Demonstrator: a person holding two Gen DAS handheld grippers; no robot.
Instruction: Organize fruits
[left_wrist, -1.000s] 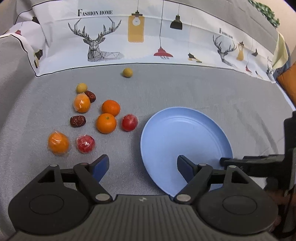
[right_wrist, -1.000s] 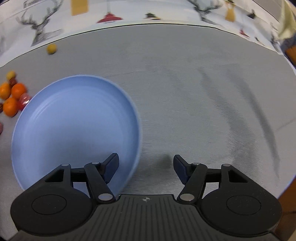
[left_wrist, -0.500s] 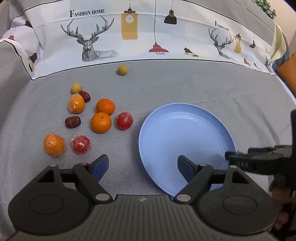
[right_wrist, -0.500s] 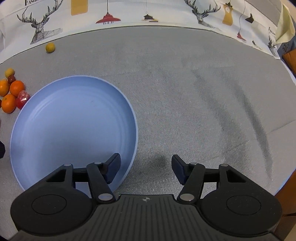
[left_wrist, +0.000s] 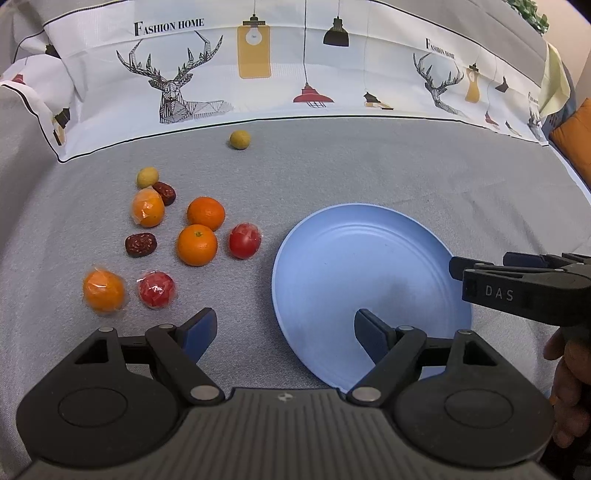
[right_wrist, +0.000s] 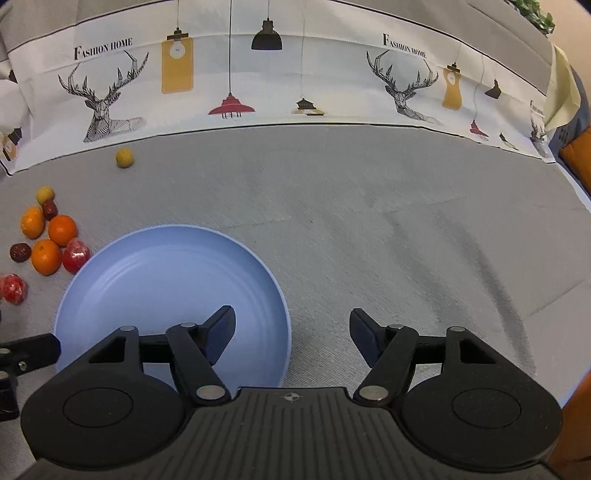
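Plate (left_wrist: 332, 266) nearer on grey cloth (left_wrist: 369, 166)

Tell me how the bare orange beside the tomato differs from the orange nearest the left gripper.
The bare round orange has no wrap and shows its stem dimple; the plastic-wrapped orange is sealed in crinkly clear film and lies apart, nearer the camera. Both are round, orange and off the plate.

Left claw (left_wrist: 284, 334) is spread wide, gripping nothing, its blue-padded fingers (left_wrist: 197, 330) level and pointing forward. Right claw (right_wrist: 291, 332) is likewise spread and bare, with the holder's hand (left_wrist: 570, 376) showing behind it.
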